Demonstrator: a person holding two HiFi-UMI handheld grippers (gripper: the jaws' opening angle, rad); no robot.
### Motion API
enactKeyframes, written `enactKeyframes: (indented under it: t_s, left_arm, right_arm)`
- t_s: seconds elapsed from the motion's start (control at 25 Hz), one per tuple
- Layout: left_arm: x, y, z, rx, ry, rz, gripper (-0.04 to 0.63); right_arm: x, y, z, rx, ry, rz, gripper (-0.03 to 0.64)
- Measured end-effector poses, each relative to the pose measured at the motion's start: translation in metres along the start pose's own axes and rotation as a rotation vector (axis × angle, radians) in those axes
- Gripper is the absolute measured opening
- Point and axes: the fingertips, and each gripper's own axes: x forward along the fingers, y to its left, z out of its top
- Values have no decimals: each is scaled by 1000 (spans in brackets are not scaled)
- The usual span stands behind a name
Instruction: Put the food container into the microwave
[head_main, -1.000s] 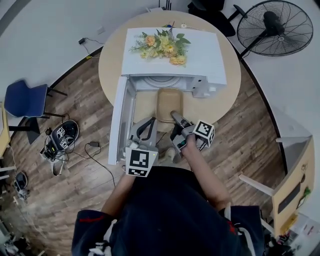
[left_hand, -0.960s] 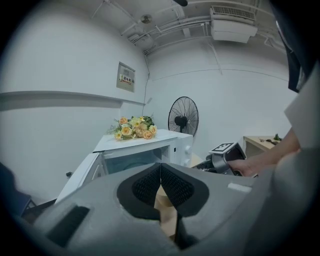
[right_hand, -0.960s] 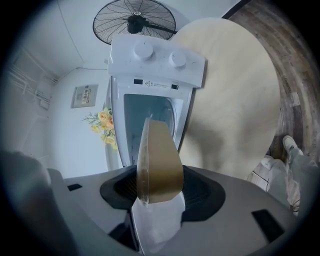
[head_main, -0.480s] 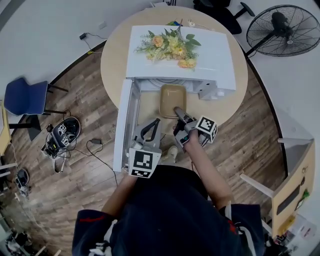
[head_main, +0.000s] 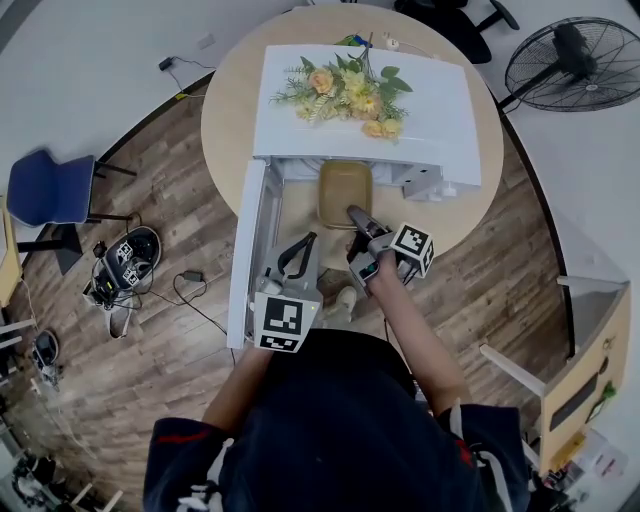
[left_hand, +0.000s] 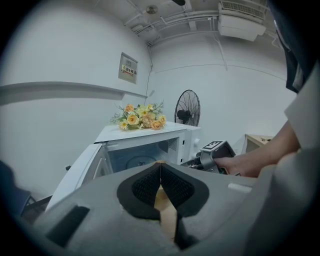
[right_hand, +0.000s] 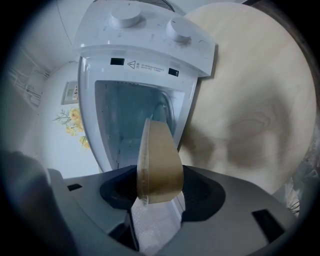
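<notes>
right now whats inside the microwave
A round turntable lies on the open microwave floor; nothing else shows. The left gripper covers the cavity's lower front, so that part is unseen. The food container, held by the right gripper, is at the opening.

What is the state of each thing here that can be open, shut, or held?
microwave door: open, swung to the left.
food container: held by the right claw, before the opening, not yet inside.
right claw: shut on the food container.
left claw: shut, empty.
</notes>
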Motion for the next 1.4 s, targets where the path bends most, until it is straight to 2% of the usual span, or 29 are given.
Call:
enactKeyframes:
  t_s: [0.44,1.2,1.4]
  left_arm:
    - [7,6,-5,-11,19,13,17]
    - [10,4,-9,-14,31,4,17]
    - [7,5,-11,-15,35,8,17]
  right_arm:
    - [17,-5,16,-21,-11,-8,235]
    - [52,-2,39,15,-55,69,235]
    - [58,-2,41,34,-40,92,235]
